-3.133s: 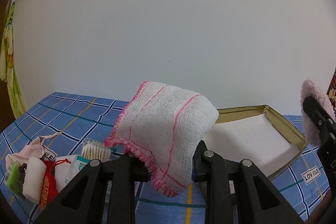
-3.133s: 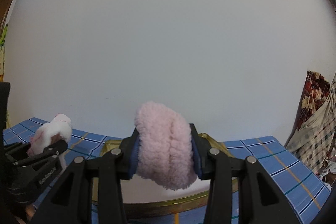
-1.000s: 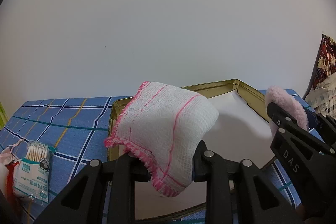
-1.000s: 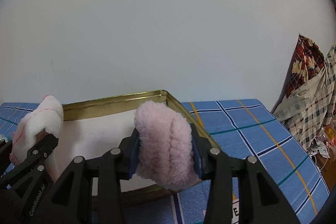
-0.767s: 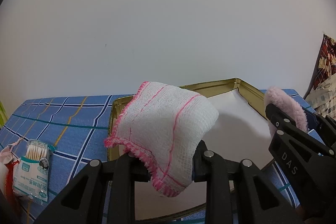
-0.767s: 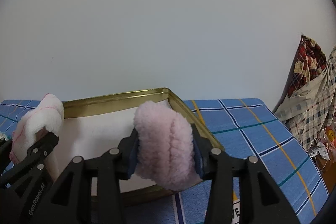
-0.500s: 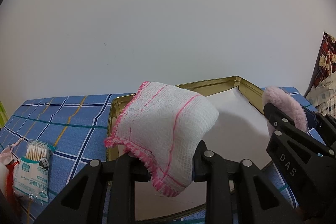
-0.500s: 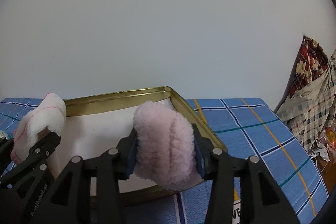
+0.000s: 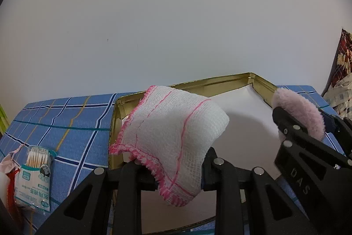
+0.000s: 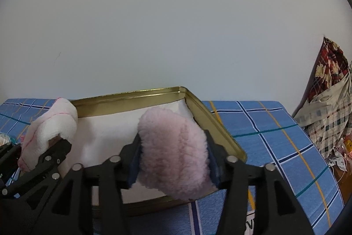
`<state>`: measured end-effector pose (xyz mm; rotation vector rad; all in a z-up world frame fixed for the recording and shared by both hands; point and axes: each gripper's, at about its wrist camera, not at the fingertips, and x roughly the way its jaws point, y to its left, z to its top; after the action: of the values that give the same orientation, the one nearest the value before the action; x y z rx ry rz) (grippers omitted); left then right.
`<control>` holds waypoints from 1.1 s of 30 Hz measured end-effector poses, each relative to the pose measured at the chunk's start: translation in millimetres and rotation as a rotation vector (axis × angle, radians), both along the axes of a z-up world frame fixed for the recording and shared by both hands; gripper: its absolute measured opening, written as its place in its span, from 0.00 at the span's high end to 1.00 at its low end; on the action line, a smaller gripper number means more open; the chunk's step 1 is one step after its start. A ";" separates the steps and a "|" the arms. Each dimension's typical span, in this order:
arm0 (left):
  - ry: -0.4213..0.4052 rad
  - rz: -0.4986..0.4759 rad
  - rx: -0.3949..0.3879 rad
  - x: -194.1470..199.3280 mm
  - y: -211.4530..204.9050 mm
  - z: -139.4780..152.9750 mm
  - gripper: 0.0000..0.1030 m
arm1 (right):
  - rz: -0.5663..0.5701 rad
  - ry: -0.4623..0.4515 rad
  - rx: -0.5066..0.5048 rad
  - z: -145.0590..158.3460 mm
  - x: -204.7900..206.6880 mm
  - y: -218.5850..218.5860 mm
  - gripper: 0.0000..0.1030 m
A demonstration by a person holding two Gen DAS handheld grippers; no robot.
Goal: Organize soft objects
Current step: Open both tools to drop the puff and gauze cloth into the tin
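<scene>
Right hand-held gripper (image 10: 173, 153) jaws opening wider vs. prev, pink puff (image 10: 173, 151) between.

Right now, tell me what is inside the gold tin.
The tin shows only a white lining on its floor. The gauze cloth and pink fluffy pad, each between a tool's fingers, hide part of the near floor, so that part cannot be checked.

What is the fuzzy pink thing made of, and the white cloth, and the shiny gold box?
Pink puff: looks like fluffy fleece or plush; curly, matte nap.
White cloth: likely cotton gauze; open woven mesh, pink stitched edge.
Gold box: probably thin metal; glossy, reflective brassy walls, with a white lining, perhaps paper.
</scene>
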<state>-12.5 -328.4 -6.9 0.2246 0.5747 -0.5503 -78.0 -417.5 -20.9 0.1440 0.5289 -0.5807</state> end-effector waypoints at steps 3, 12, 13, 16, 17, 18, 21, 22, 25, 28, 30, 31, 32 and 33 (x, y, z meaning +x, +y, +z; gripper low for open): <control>0.000 0.018 0.003 2.6 -2.0 -1.7 0.70 | 0.004 -0.020 0.002 0.3 -2.5 2.2 0.23; -0.141 0.025 -0.025 -21.1 -3.2 5.4 0.23 | -0.132 -0.179 -0.047 13.2 -32.5 -2.9 0.00; -0.154 0.019 -0.022 -23.7 -4.2 5.8 0.20 | -0.137 -0.173 -0.042 12.9 -30.8 -5.2 0.00; -0.172 0.010 -0.009 -28.2 -6.4 5.7 0.14 | -0.137 -0.159 -0.026 12.3 -28.5 -7.9 0.00; -0.171 0.007 -0.010 -27.7 -6.6 5.6 0.14 | -0.138 -0.160 -0.023 12.4 -28.3 -8.3 0.00; -0.169 0.008 -0.011 -26.8 -6.0 5.5 0.14 | -0.140 -0.166 -0.024 12.5 -28.6 -8.4 0.00; -0.152 0.012 -0.011 -23.6 -6.6 4.2 0.14 | -0.141 -0.179 -0.029 13.2 -31.3 -7.5 0.00; -0.146 0.015 -0.011 -23.3 -4.6 4.6 0.14 | -0.142 -0.181 -0.029 13.1 -31.7 -7.3 0.00; -0.130 0.020 -0.018 -21.7 -2.3 3.8 0.14 | -0.145 -0.188 -0.024 13.4 -32.4 -8.5 0.00; -0.126 0.019 -0.028 -23.9 2.2 4.5 0.14 | -0.149 -0.205 -0.018 14.3 -34.4 -9.2 0.00; -0.126 0.014 -0.031 -26.6 6.7 5.1 0.14 | -0.154 -0.221 -0.020 15.6 -37.1 -8.7 0.00; -0.130 0.014 -0.033 -27.4 8.9 5.7 0.14 | -0.157 -0.226 -0.023 16.3 -38.1 -8.8 0.00; -0.137 0.017 -0.035 -28.4 10.6 6.2 0.14 | -0.160 -0.232 -0.027 17.2 -39.2 -8.7 0.00; -0.148 0.021 -0.038 -29.6 13.0 7.1 0.14 | -0.163 -0.239 -0.032 17.9 -40.3 -8.4 0.00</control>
<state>-42.1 -315.4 0.2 0.2213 0.4220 -0.5191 -118.2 -425.9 -3.0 0.2246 0.2771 -0.7195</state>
